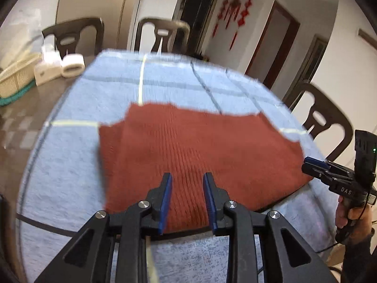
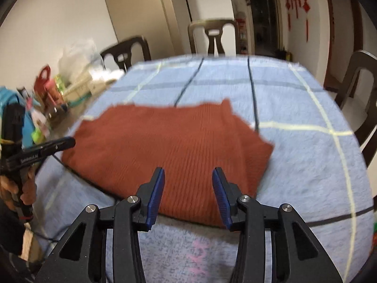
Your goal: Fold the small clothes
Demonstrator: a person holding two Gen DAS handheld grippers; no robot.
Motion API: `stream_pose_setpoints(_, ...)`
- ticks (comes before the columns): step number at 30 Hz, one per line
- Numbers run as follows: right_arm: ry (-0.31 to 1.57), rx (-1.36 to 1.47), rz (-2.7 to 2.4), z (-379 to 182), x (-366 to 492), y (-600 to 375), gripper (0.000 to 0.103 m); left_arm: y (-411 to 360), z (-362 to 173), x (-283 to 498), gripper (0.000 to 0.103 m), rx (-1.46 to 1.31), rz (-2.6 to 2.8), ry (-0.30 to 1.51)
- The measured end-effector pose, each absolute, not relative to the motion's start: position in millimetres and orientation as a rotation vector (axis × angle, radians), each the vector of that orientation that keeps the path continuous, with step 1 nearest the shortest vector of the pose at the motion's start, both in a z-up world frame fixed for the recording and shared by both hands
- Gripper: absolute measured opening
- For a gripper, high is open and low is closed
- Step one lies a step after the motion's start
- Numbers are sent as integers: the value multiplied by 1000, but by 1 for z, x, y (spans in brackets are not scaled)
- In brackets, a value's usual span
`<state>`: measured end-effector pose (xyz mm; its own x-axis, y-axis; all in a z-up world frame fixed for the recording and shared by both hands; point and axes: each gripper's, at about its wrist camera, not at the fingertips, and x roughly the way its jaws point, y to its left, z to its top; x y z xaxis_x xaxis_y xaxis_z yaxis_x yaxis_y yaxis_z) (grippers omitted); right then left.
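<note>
Rust ribbed knit garment (image 1: 188, 155) folded flat, apparently doubled, on blue blanket (image 1: 70, 165); both grippers released.

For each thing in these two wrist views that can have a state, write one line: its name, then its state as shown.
Rust-red knitted garment: folded, lying flat on the blanket, held by neither gripper.
Blue checked blanket: spread flat under the garment.
Left gripper: open, nothing between its pads.
Right gripper: open wider, nothing between its pads.
Chair: standing empty at the table's far side.
</note>
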<state>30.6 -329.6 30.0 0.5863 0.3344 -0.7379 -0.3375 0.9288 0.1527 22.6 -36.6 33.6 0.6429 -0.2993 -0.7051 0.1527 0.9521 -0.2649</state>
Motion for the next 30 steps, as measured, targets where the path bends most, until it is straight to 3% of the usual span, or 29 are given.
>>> stream_pose_setpoints(13, 828, 42, 352, 34, 65, -335, 40, -39, 36, 55, 30, -131, -199, 816)
stream_pose_setpoints(17, 844, 66, 314, 21, 81, -347, 19, -25, 19, 69, 30, -124, -125, 839)
stream_pose_setpoints(30, 846, 54, 271, 25, 55, -361, 20, -22, 22, 44, 33, -150, -133, 812)
